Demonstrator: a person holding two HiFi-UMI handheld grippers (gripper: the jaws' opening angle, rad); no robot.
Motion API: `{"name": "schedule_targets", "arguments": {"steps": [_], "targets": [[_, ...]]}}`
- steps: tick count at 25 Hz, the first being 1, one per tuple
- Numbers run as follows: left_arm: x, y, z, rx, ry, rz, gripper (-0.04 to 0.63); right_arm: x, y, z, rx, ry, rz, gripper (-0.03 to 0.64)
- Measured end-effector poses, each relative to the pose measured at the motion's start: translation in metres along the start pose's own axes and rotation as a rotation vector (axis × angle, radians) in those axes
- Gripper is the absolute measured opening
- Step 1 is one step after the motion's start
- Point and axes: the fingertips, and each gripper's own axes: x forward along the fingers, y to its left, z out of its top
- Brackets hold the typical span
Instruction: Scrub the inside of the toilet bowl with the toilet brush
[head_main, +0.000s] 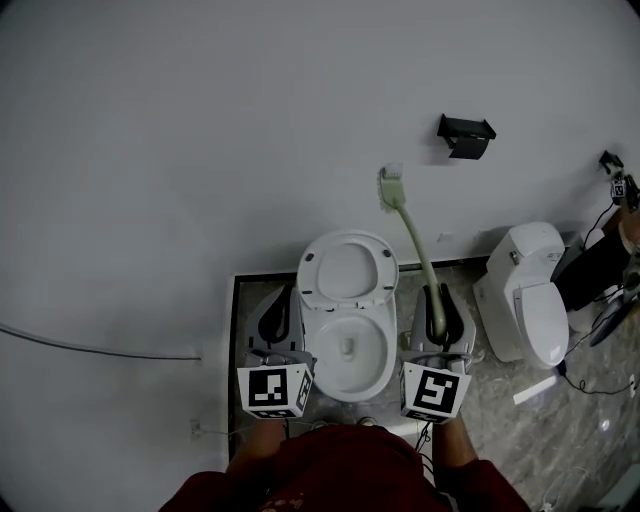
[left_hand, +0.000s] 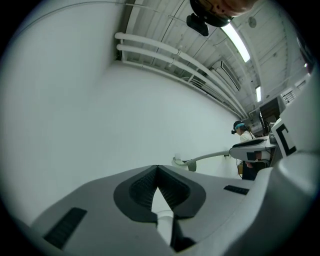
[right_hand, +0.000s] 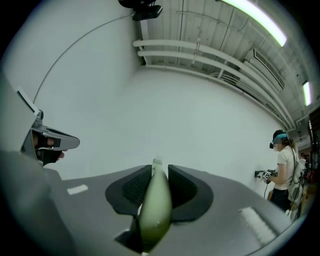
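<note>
The right gripper (right_hand: 159, 170) is clamped on the toilet brush (head_main: 413, 243), its ribbed black pads (right_hand: 182, 189) pressing either side of the smooth, pale green handle. In the head view the brush's long axis runs from this gripper, beside the right rim of the toilet bowl (head_main: 372, 378), up and away toward the white wall, bending slightly left. Its small head is the far end, higher in that picture than the raised lid (head_main: 347, 268), and the whole brush is outside the bowl. The right gripper view looks straight down the handle, so it shows as a fat green teardrop with only a sliver of pale bristle at the top. The left gripper view shows the brush from the side as a thin curved rod against the wall. The left gripper (left_hand: 158, 172) has its jaws together at the tips with nothing between them, and it sits by the bowl's left side. The toilet is glossy white ceramic with an oval bowl, standing on grey marbled floor (head_main: 470, 430) inside a dark border. Only the head view shows a second white toilet (head_main: 530, 290) well to the right, a black bracket (head_main: 465, 135) on the wall and a thin cable (head_main: 90, 348) at left. Both gripper views show ceiling pipes (right_hand: 200, 57) and another person (right_hand: 285, 170) wearing a headset.
</note>
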Motion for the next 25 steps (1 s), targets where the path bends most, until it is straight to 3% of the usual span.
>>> {"name": "schedule_targets", "arguments": {"steps": [6,25], "targets": [[-0.002,0.003,0.029,0.032,-0.082,0.002,0.005,0.002,0.0,0.021,-0.021,-0.067,-0.023,0.114],[-0.006,0.008,0.03,0.047,-0.068,0.017,0.005,0.002,0.009,0.017,-0.026,-0.037,-0.009,0.114]]}}
